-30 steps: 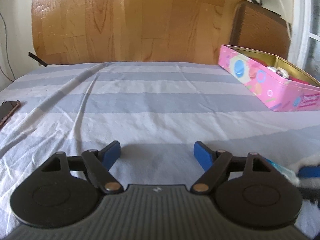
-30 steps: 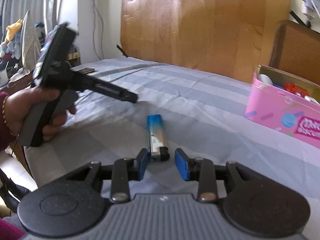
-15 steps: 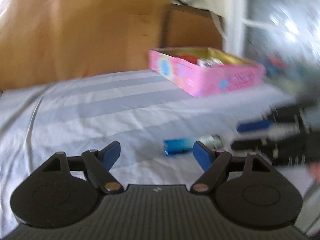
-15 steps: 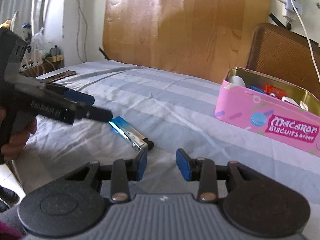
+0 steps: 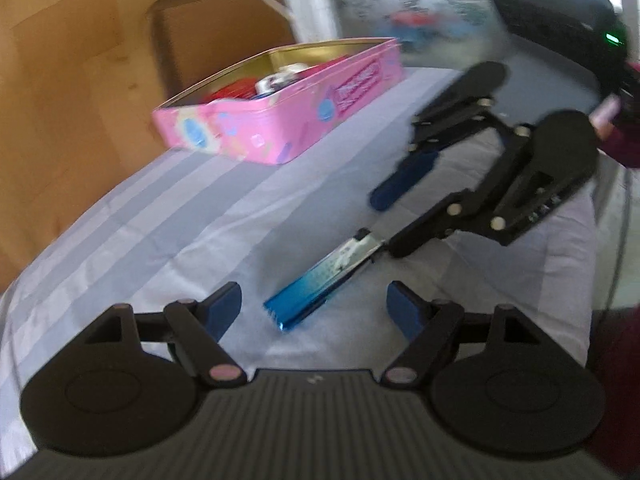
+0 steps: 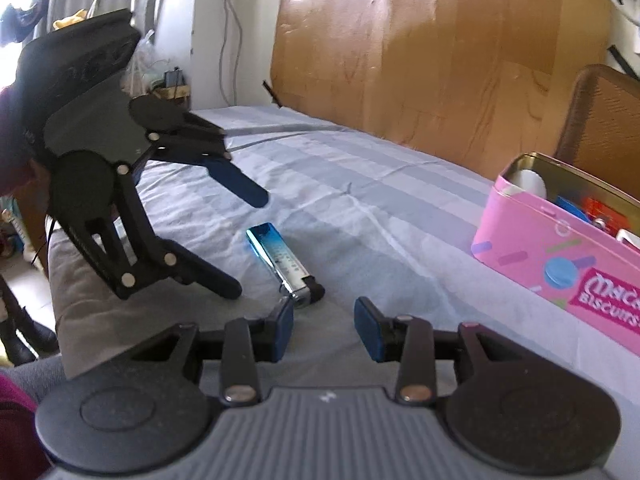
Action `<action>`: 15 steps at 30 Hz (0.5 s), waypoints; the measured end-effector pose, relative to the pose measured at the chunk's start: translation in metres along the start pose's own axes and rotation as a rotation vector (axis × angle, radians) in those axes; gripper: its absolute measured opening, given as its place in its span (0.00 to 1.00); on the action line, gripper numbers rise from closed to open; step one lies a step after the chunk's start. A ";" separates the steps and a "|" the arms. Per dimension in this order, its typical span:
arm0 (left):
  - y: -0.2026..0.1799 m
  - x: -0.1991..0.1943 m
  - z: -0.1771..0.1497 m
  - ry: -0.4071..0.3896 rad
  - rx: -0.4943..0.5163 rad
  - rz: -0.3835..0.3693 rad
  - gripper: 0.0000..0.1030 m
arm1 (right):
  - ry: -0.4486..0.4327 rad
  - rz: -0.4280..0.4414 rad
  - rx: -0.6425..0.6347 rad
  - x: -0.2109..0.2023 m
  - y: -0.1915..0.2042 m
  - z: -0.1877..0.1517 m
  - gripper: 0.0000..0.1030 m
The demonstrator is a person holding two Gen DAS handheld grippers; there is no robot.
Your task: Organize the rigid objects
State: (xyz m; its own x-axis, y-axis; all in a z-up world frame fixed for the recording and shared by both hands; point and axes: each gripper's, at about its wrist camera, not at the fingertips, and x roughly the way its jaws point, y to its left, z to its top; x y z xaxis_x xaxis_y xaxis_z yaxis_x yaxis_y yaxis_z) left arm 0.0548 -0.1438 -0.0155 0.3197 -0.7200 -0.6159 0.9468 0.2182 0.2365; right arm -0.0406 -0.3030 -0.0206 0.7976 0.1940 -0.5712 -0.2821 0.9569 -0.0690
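Observation:
A blue lighter with a silver top lies flat on the striped sheet; it also shows in the right wrist view. My left gripper is open, its jaws on either side of the lighter's blue end, not touching it. My right gripper is open and empty, just short of the lighter's silver end. An open pink biscuit tin with several small items inside stands farther back; it also shows in the right wrist view.
The striped bed sheet ends at an edge on the left in the right wrist view. A wooden headboard and a brown chair back stand behind the bed.
My left gripper has swung round from facing the headboard and come down over the lighter. My right gripper stays open by the lighter's silver end.

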 end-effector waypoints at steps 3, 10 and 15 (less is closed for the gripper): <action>0.009 0.005 0.000 -0.015 -0.014 -0.093 0.68 | 0.001 0.043 -0.025 0.006 -0.005 0.003 0.37; 0.012 0.007 -0.002 -0.035 -0.039 -0.209 0.27 | 0.004 0.100 -0.123 0.016 -0.006 0.011 0.39; 0.010 0.006 -0.002 -0.044 -0.056 -0.189 0.23 | 0.042 0.101 -0.135 0.016 -0.007 0.017 0.35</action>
State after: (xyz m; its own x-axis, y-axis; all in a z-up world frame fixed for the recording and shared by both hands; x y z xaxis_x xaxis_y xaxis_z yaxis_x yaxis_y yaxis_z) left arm 0.0661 -0.1442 -0.0183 0.1358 -0.7793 -0.6117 0.9907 0.1123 0.0768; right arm -0.0169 -0.3026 -0.0154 0.7390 0.2760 -0.6146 -0.4313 0.8946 -0.1169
